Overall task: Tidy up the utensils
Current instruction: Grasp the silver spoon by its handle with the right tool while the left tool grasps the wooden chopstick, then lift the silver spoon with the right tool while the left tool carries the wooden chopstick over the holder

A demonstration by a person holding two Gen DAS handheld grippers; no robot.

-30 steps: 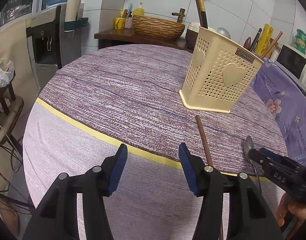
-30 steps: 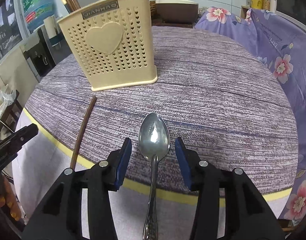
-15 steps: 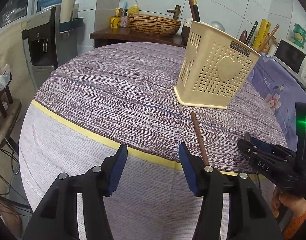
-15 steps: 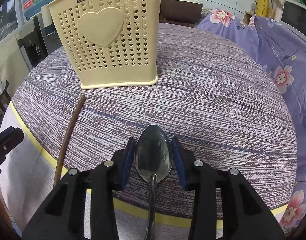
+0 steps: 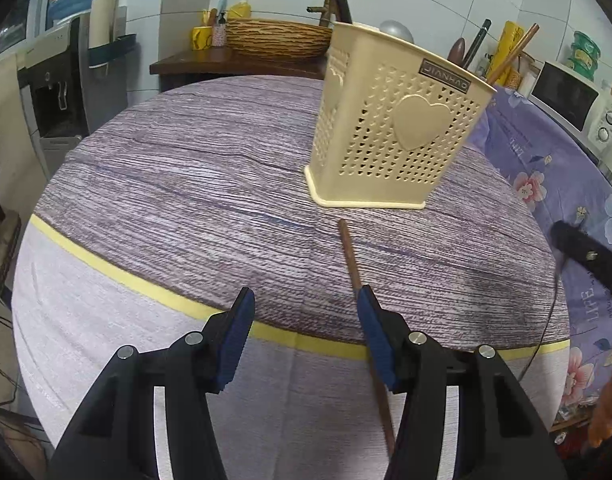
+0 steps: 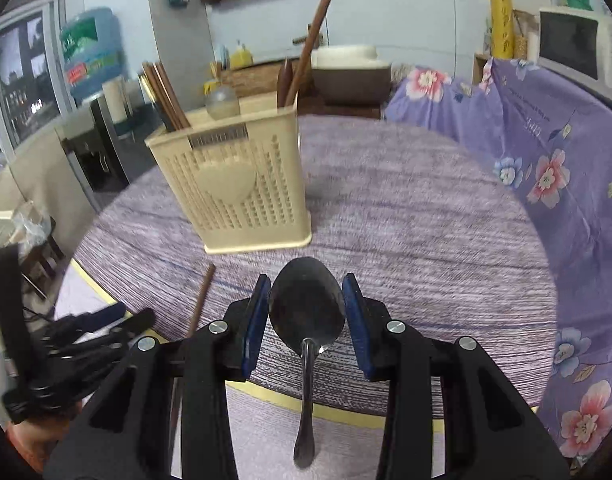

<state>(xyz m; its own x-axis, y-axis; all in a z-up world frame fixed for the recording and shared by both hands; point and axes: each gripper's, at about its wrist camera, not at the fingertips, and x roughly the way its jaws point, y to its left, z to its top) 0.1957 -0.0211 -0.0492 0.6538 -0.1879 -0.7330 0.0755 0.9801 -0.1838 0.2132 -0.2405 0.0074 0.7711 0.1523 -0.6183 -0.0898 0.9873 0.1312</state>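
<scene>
Two utensils outstanding, one in hand

Item 1: metal spoon [image 6: 306,308]. Clamped by its bowl between the blue pads of the right gripper [image 6: 306,312], jaws narrowed onto it; the handle hangs down and back toward the camera, so its long axis runs roughly along the fingers. It appears clear of the tablecloth [image 6: 426,220].

Item 2: cream perforated utensil holder [image 6: 241,184]. Stands upright straight ahead of the right gripper and slightly to its left, near but apart. Its open top sits above the spoon's present level and already holds chopsticks and other handles. The next move likely turns on this: the spoon must go forward and over the rim, then tip handle-down into a free compartment.

Item 3: brown chopstick [image 5: 350,256]. Lies flat on the cloth, long axis pointing away toward the holder, its near part passing behind the right-hand finger [image 5: 376,340] of the left gripper [image 5: 303,338], outside the gap.

Item 4: left gripper. Half-wide, nothing between the jaws, angled down at the table edge. It is the nearer tool to the chopstick.
</scene>
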